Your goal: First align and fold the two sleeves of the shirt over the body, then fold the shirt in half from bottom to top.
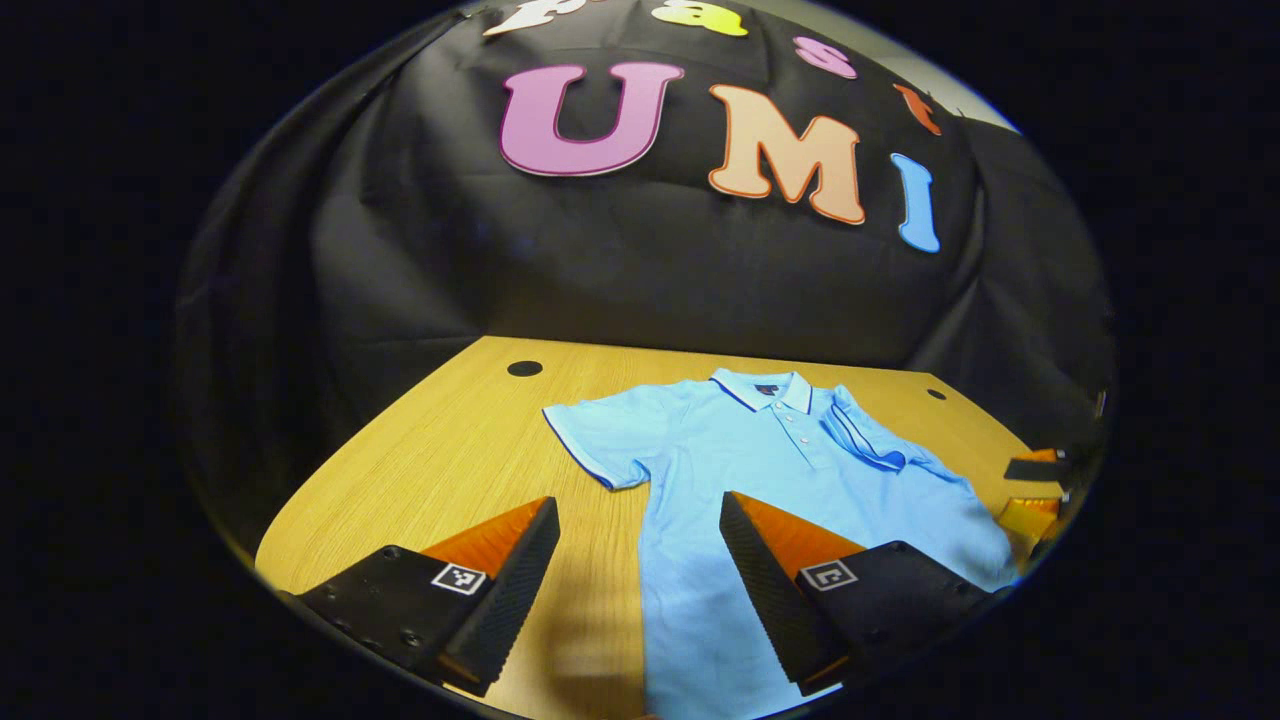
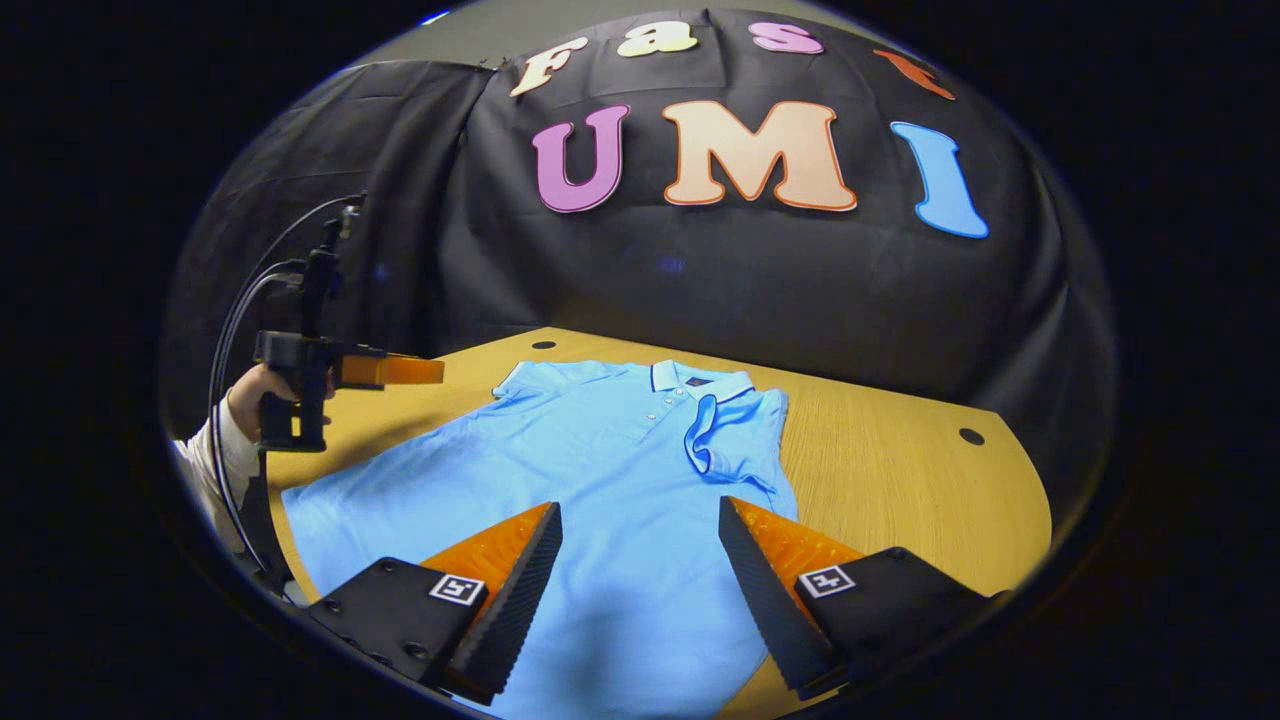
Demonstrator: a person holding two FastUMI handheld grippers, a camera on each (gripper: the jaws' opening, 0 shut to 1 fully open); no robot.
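A light blue polo shirt [image 1: 760,450] lies flat on the wooden table [image 1: 450,450], collar toward the wall. One sleeve [image 1: 600,435] is spread out on the wood; the other sleeve [image 1: 865,440] is folded over the chest. My left gripper [image 1: 638,498] is open above the shirt's side edge, below the spread sleeve, holding nothing. In the right gripper view, my right gripper [image 2: 638,503] hangs open over the shirt [image 2: 600,450], near the folded sleeve [image 2: 720,430]. The left gripper [image 2: 390,370] shows there at the far left, held by a hand [image 2: 245,395] above the table.
The table [image 2: 900,470] has bare wood around the shirt, with small round holes [image 1: 524,368] [image 2: 970,436] near its back edge. The black cloth wall stands right behind the table. Cables arc up from the left gripper's handle [image 2: 290,400].
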